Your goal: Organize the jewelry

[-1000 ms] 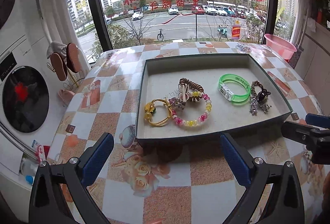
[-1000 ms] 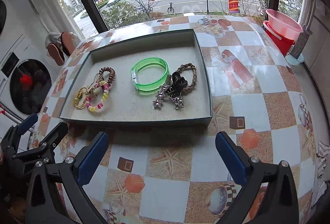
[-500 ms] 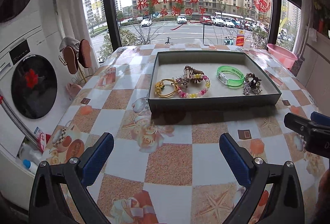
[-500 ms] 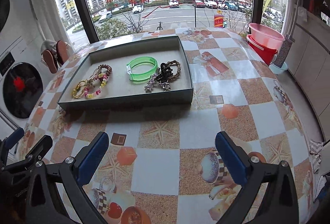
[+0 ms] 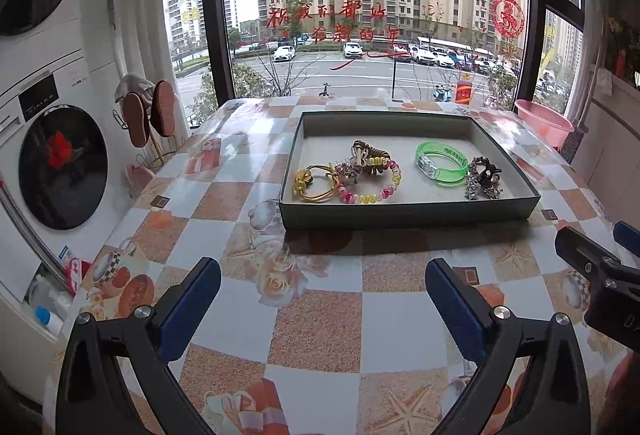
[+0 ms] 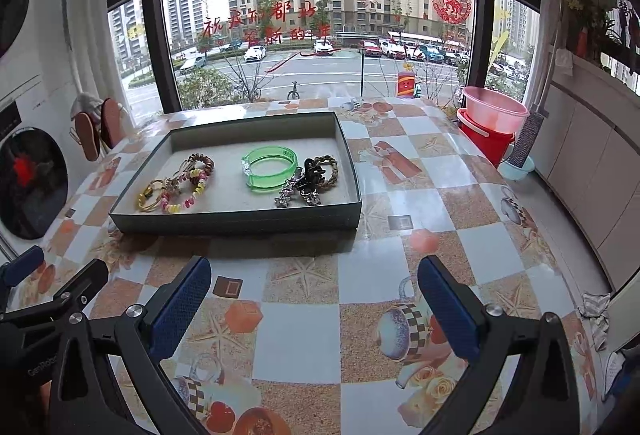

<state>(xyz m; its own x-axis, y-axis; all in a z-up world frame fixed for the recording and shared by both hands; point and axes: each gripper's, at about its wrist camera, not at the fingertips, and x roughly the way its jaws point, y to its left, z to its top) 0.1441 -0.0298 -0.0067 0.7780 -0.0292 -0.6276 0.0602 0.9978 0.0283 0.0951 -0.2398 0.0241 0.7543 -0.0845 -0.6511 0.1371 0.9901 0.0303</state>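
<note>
I've got both grippers over the patterned table (image 5: pixel 320 323), well short of the tray (image 5: pixel 404 213). Left gripper (image 5: pixel 322 293) jaws wide apart, nothing in them. Right gripper (image 6: pixel 314 291) same: spread wide, empty. Tray sits straight ahead of the left, ahead-left of the right. Inside, L to R: gold bangle (image 5: pixel 314 183) touching the pastel bead bracelet (image 5: pixel 370 181), brown coil tie (image 5: pixel 370 155) just behind, green bangle (image 5: pixel 442 167), then black clip (image 5: pixel 486 175) w/ silver star bits at far R.
</note>
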